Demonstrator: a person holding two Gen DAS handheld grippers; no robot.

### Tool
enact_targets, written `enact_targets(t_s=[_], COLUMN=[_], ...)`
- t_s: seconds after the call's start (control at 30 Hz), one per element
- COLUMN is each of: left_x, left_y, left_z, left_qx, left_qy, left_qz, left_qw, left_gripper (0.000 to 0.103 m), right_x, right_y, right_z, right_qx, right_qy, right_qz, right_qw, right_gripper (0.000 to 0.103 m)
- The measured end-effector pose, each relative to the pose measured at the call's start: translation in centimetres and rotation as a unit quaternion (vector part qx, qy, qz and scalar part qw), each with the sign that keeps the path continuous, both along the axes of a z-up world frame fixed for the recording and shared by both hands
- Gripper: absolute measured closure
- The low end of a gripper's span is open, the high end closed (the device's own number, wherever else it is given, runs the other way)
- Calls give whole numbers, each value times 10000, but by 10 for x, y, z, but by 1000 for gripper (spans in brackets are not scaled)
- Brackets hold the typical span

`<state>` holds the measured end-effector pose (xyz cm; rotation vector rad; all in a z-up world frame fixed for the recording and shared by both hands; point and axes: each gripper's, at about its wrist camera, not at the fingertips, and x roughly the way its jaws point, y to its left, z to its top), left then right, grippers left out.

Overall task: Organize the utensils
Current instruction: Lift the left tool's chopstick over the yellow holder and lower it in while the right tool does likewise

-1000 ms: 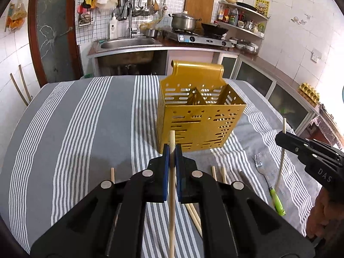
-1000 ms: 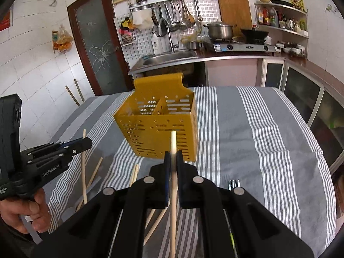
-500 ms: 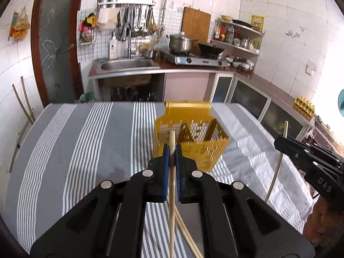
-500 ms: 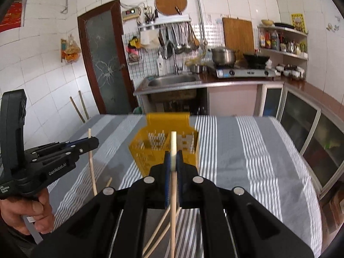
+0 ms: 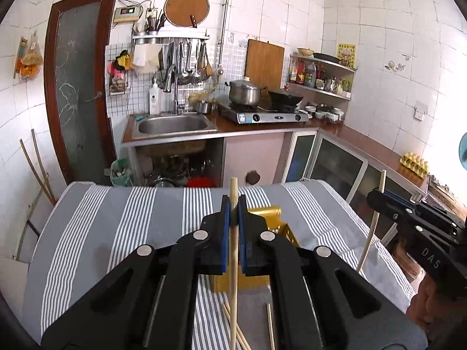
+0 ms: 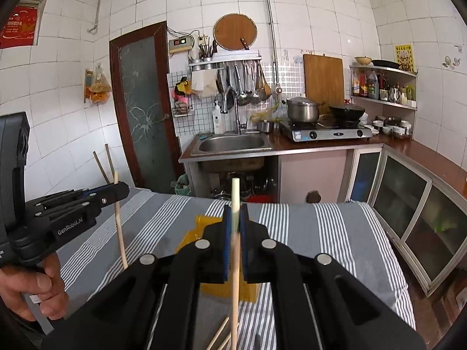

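White tiles cover the walls (image 6: 321, 5) of a small kitchen. A steel sink (image 5: 175, 124) sits in a brown counter (image 5: 364, 143); left of the sink stands a dark-framed door with frosted glass (image 5: 78, 87). Above the sink hangs a rack of ladles (image 5: 186, 58), and above that a round wooden board (image 5: 186, 7). Right of the sink is a gas stove (image 5: 262, 113) with a steel pot (image 5: 244, 92) and a black wok (image 5: 286, 97), a cutting board (image 5: 264, 64) behind them. Further right, a corner shelf (image 5: 321, 78) holds bottles. In front of the sink a grey striped cloth (image 5: 131, 218) covers a table.
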<state>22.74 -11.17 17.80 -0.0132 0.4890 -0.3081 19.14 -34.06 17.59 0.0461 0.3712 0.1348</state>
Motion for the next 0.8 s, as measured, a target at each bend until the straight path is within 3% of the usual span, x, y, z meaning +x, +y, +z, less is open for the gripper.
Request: enact_targets(t_s=[0.47,0.8], left_x=[33,87], left_y=[-25,-34], left_z=[27,31], left_qx=[78,16], left_qy=[-309,-381], left_qz=[-52,64], left_qw=[9995,9993], left_gripper=[99,99], right_x=[32,75], right_y=[5,12], right_z=[31,38], right_qx=[-59,-116], right_qy=[-294,-484], right_qz=[33,-65], right_qw=[9995,9987], right_gripper=[97,97])
